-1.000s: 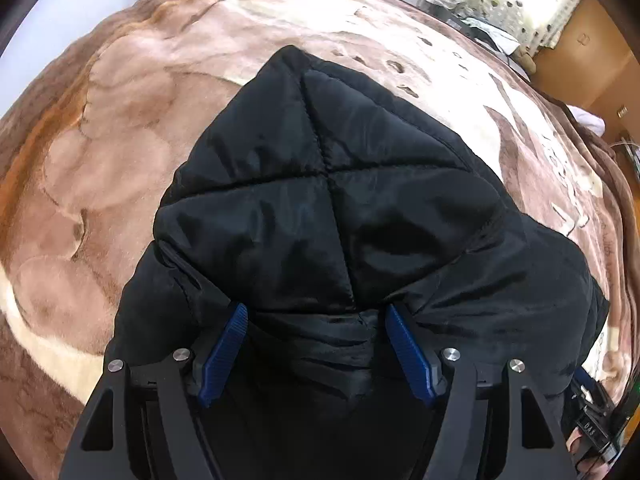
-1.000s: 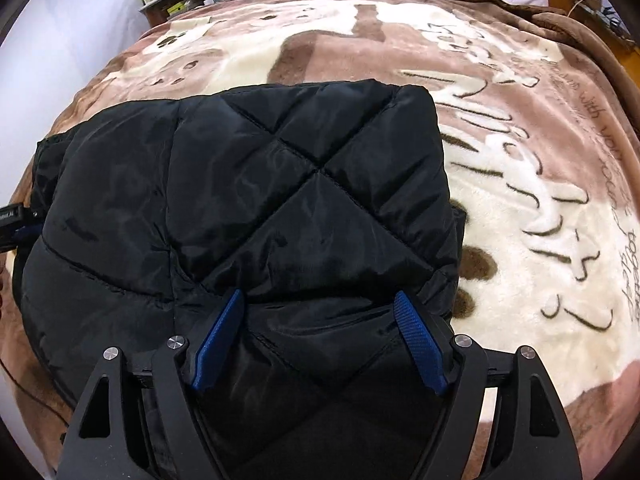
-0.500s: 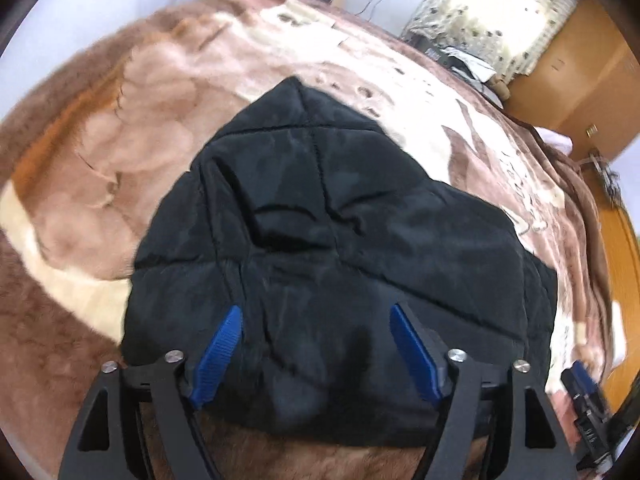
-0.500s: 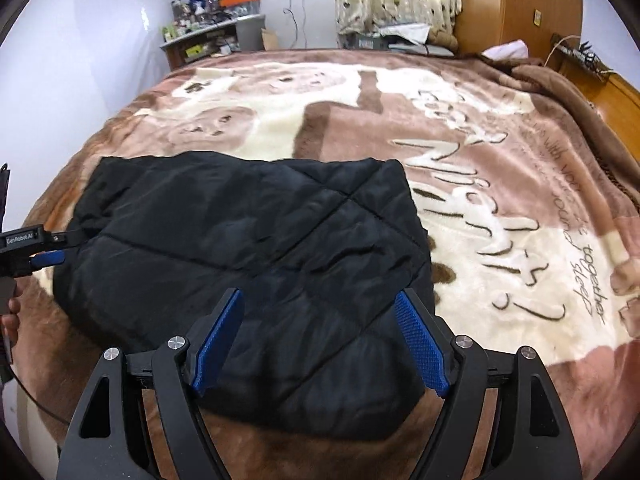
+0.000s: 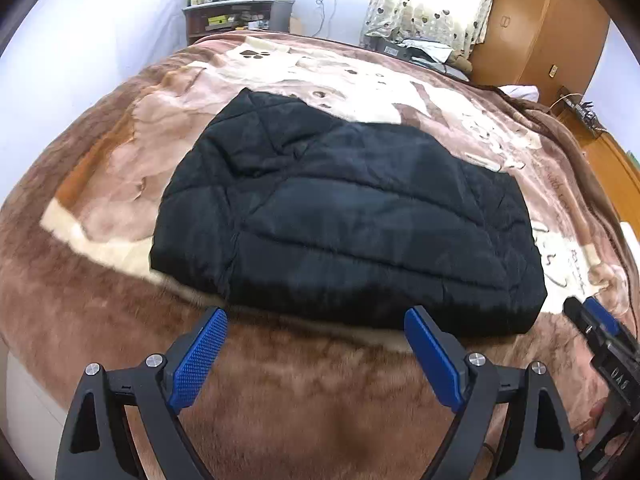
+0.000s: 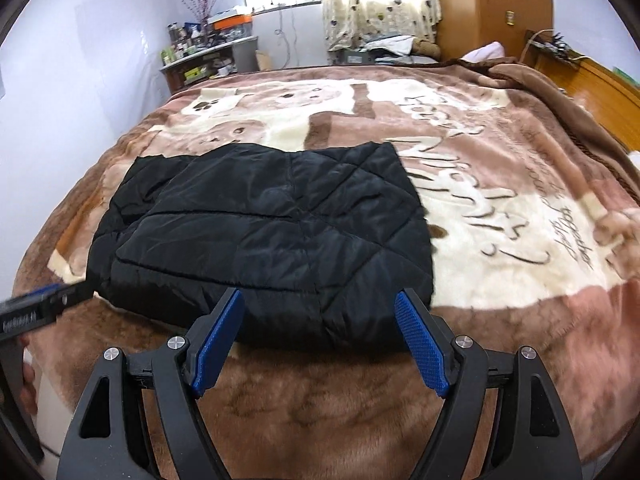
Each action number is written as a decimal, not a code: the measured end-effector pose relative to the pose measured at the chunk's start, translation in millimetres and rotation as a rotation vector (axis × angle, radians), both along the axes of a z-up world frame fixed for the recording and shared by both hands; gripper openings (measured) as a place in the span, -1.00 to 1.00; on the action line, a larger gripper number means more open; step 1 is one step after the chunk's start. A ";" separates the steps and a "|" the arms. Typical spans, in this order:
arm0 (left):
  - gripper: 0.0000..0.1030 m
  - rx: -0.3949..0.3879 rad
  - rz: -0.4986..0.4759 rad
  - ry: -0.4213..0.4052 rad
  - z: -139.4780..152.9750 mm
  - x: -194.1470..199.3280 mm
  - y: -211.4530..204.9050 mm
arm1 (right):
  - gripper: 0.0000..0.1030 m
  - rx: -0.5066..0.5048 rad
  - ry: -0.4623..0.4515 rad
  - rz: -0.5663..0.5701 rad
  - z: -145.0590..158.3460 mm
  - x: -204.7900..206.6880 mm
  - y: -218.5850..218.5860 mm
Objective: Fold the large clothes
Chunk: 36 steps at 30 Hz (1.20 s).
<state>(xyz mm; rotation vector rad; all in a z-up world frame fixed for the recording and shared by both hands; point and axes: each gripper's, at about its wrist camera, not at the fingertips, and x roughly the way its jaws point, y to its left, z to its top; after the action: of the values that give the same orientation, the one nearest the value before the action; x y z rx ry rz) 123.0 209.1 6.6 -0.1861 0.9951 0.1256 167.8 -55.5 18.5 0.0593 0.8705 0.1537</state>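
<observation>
One black quilted jacket (image 5: 344,224) is lying folded on one brown and cream blanket (image 5: 120,184), its long axis running left to right across the bed and its near edge facing both cameras. Two grippers are hovering just short of that edge. The left gripper (image 5: 316,360) is holding its blue pads wide apart with nothing between them. The right gripper (image 6: 320,344) is spread equally wide, also gripping nothing. One curtain (image 6: 380,0) is hanging at the far window.
</observation>
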 end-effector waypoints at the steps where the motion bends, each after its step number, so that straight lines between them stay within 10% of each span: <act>1: 0.76 0.016 0.001 -0.014 0.5 -7.7 -4.4 | 0.51 -0.002 -0.007 -0.008 1.9 -4.7 -1.2; 15: 0.76 0.183 0.018 -0.122 18.7 -71.6 -35.2 | 0.51 -0.058 -0.099 -0.018 22.0 -62.5 3.4; 36: 0.77 0.157 0.016 -0.138 18.2 -86.9 -44.4 | 0.51 -0.044 -0.090 0.010 17.7 -78.7 12.8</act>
<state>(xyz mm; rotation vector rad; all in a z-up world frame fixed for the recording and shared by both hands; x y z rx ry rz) 36.1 164.7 24.8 -0.0578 0.8421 0.2026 89.1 -42.6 36.2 0.0066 0.7837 0.1458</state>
